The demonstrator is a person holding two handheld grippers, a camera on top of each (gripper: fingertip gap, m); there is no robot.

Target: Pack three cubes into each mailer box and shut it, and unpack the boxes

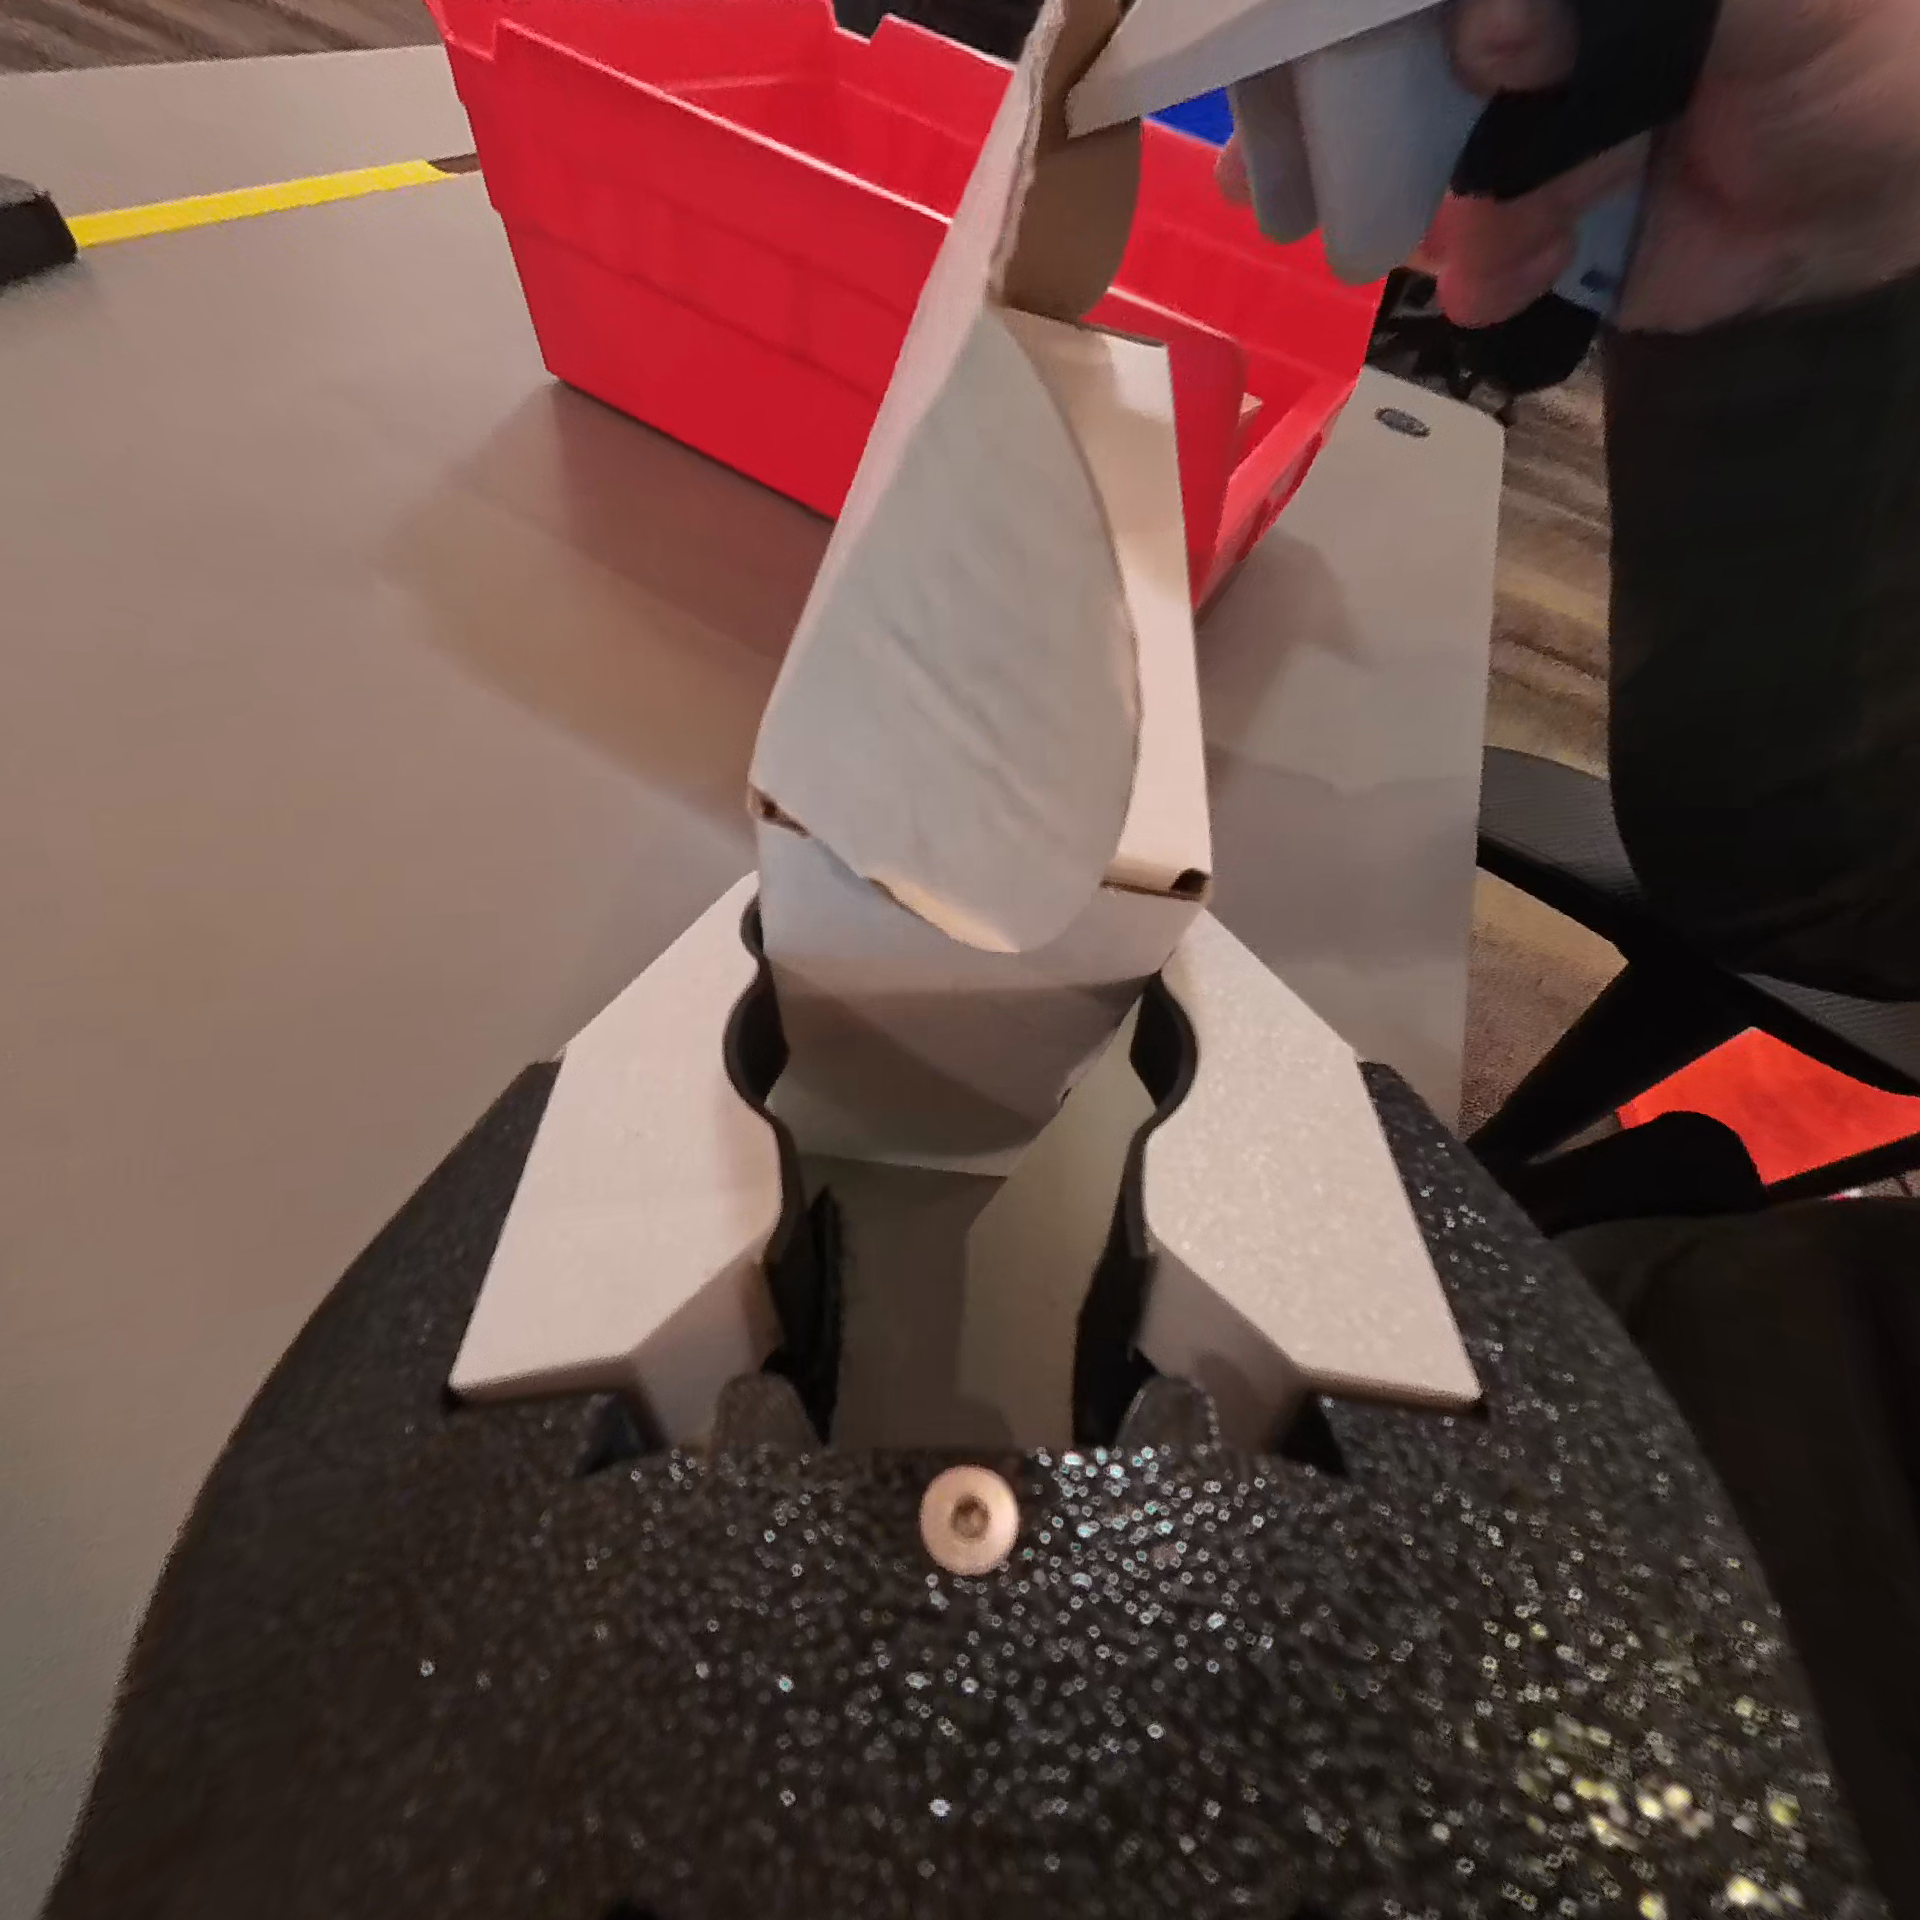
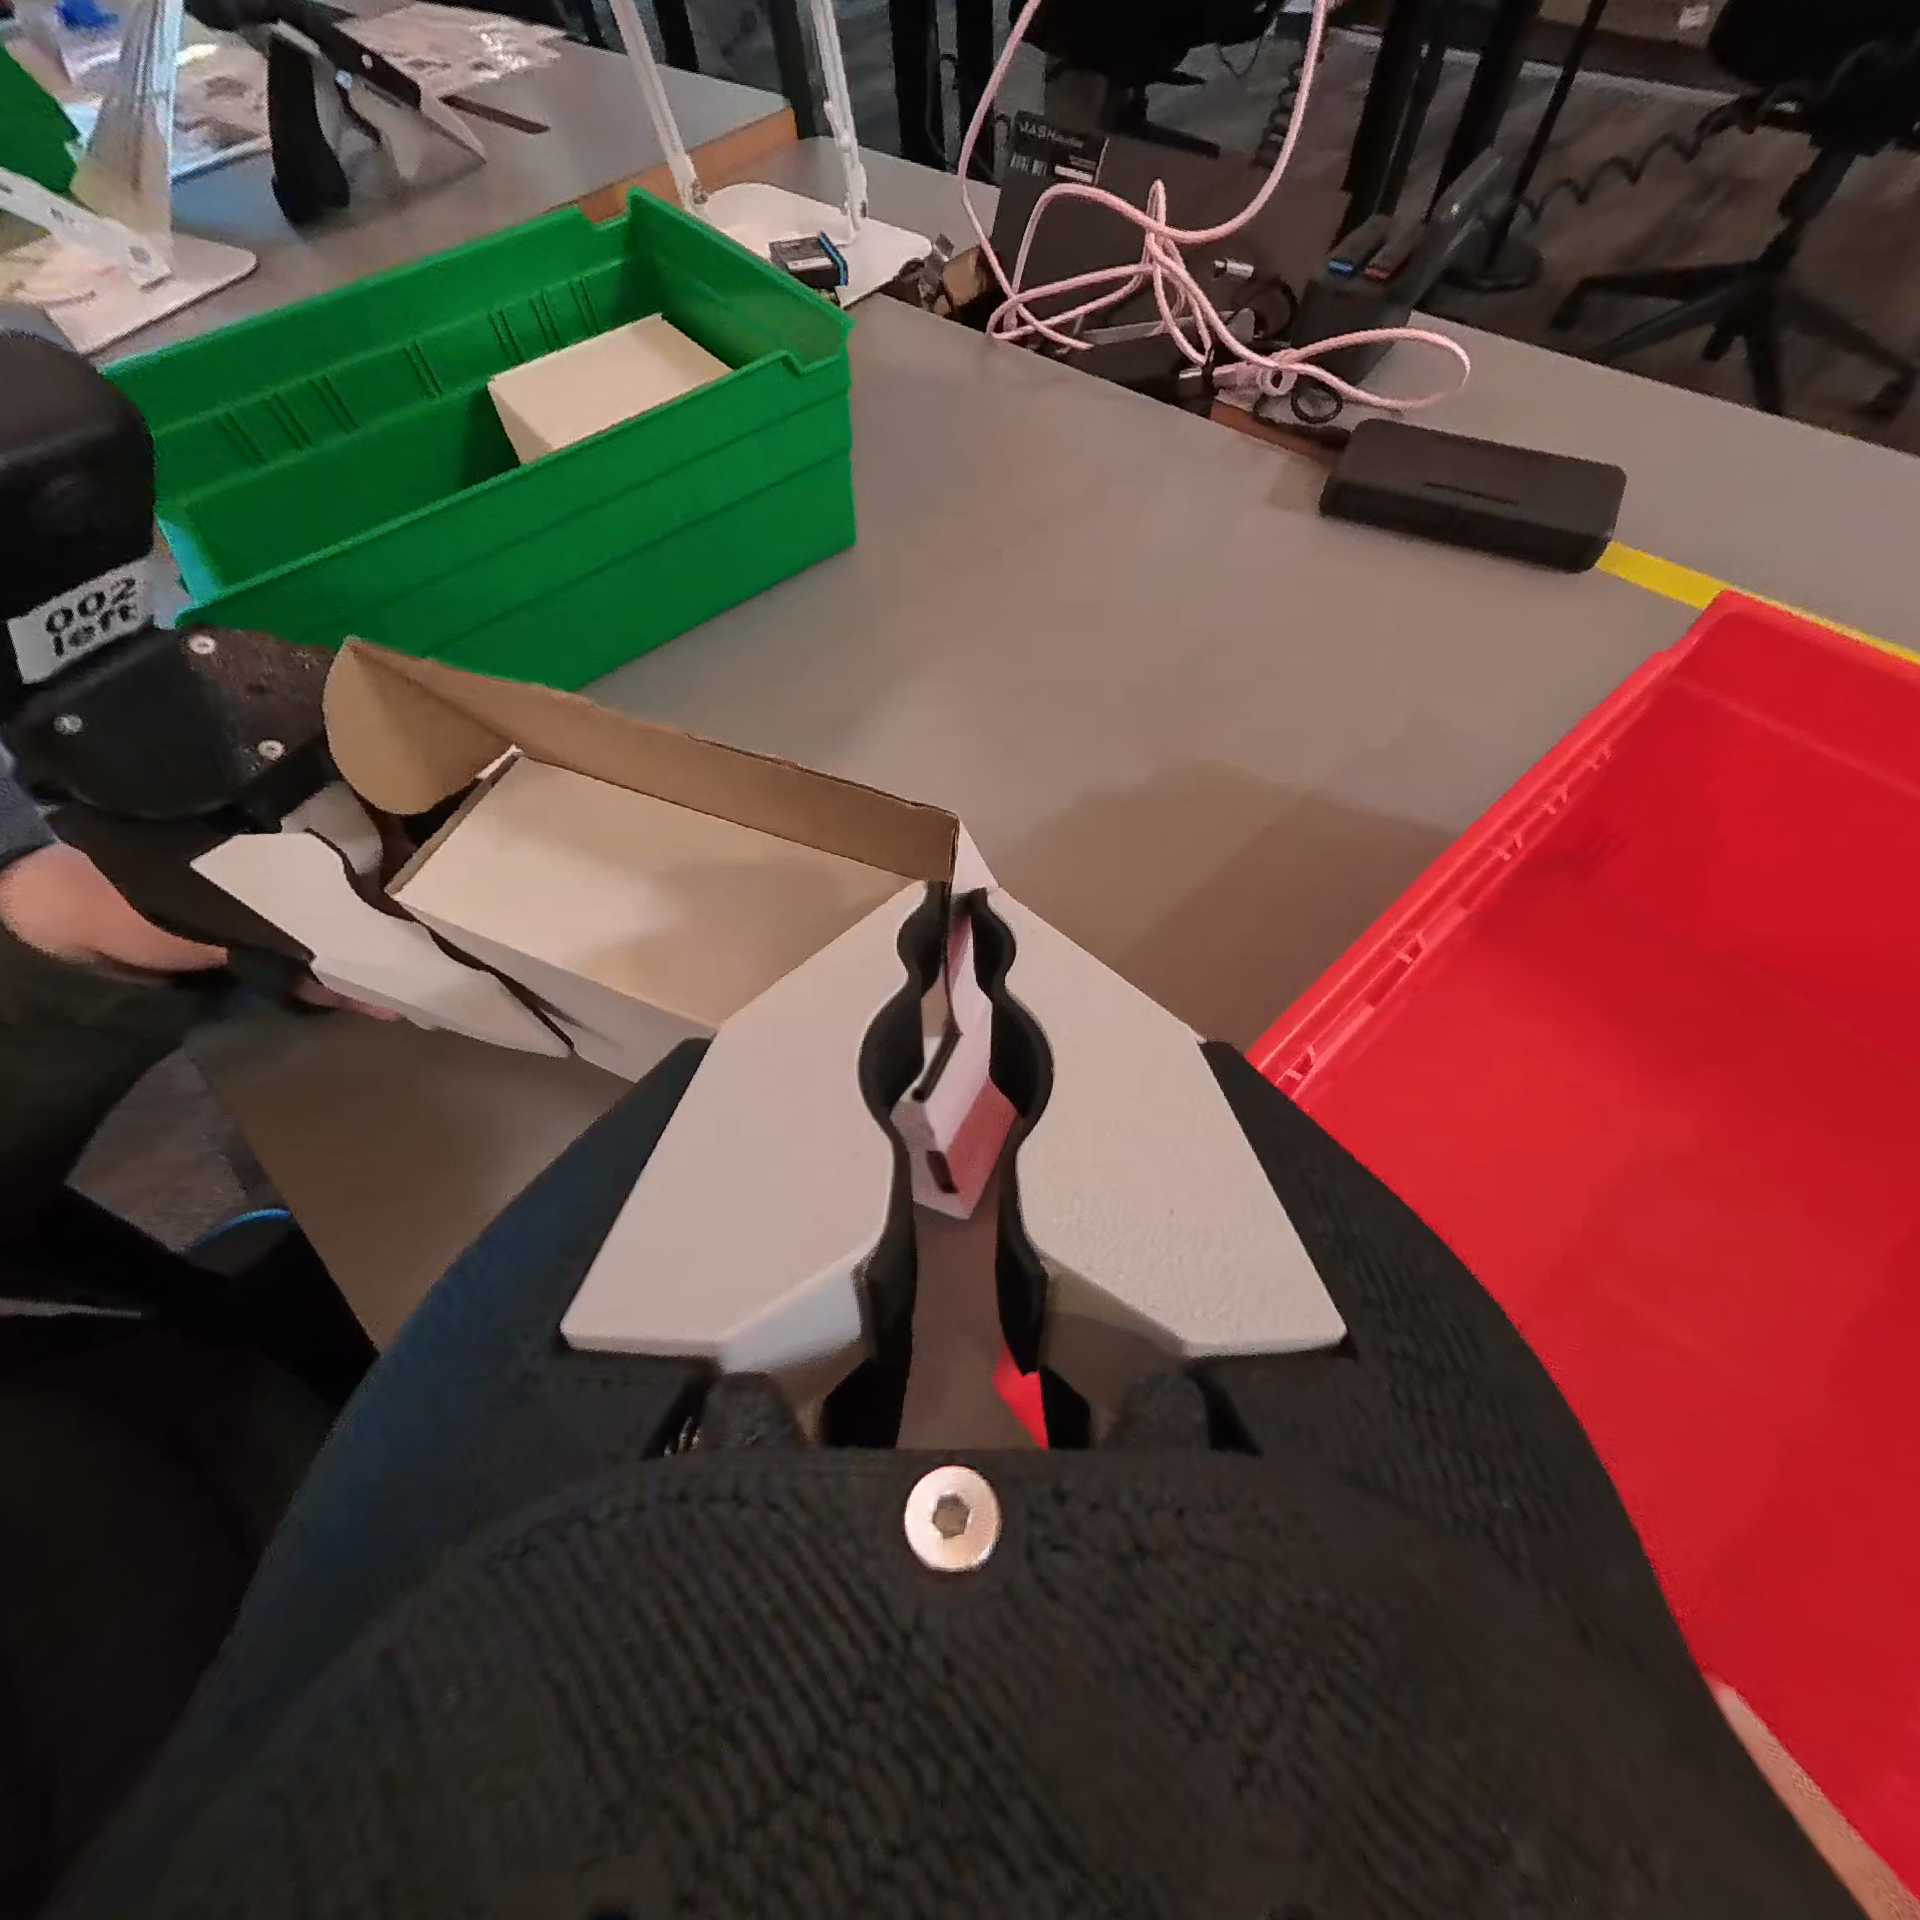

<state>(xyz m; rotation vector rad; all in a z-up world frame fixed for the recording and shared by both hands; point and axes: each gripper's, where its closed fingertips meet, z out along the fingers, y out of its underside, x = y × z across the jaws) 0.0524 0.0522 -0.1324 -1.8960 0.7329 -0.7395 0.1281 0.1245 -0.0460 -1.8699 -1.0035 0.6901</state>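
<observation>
Presently: mailer box (image 2: 623, 914), above the surface (image 2: 1143, 665) beside the red bin (image 2: 1662, 1039); left tongs (image 1: 961, 977) clamp its end to steady it, right tongs (image 2: 956, 935) pinch the lid flap (image 2: 961, 1039), seemingly opening it.

Warm, even indoor light; soft shadows on grey table (image 2: 1091, 644); wide-angle bending at frame edges; motion blur on hand (image 1: 1558, 125), top right.

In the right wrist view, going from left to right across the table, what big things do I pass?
Green bin → open white mailer box, held between the left gripper's fingers → right gripper, fingers shut on the box's flap → red bin.
</observation>
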